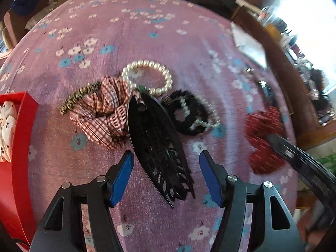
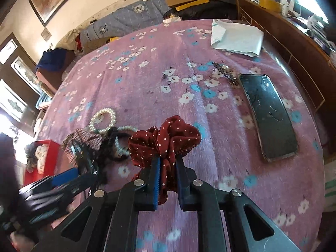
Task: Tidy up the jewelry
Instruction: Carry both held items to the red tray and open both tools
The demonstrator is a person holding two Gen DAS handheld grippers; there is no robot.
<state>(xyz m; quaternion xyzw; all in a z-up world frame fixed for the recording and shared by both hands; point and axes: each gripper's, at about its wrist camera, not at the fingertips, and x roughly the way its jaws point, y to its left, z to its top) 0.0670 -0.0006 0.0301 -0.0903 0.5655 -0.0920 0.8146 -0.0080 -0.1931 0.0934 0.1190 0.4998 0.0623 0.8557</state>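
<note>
My right gripper [image 2: 168, 159] is shut on a dark red white-dotted scrunchie [image 2: 168, 136], whose cloth bunches above and between the blue pads. In the left wrist view that red scrunchie [image 1: 263, 140] shows blurred at the right. My left gripper [image 1: 167, 154] is open above the purple flowered cloth [image 1: 147, 31]. A black hair claw clip [image 1: 155, 145] lies between its fingers with a gap on each side. Beyond the clip lie a plaid scrunchie [image 1: 105, 115], a pearl bracelet [image 1: 147, 77] and a black scrunchie wound with pearls [image 1: 189, 113].
A red box [image 1: 21, 142] holding a white patterned scrunchie [image 1: 7, 121] stands at the left edge. A dark phone [image 2: 268, 115], a small metal ornament [image 2: 224, 71] and white paper [image 2: 235, 35] lie to the right. A wooden cabinet [image 2: 294, 42] borders the right side.
</note>
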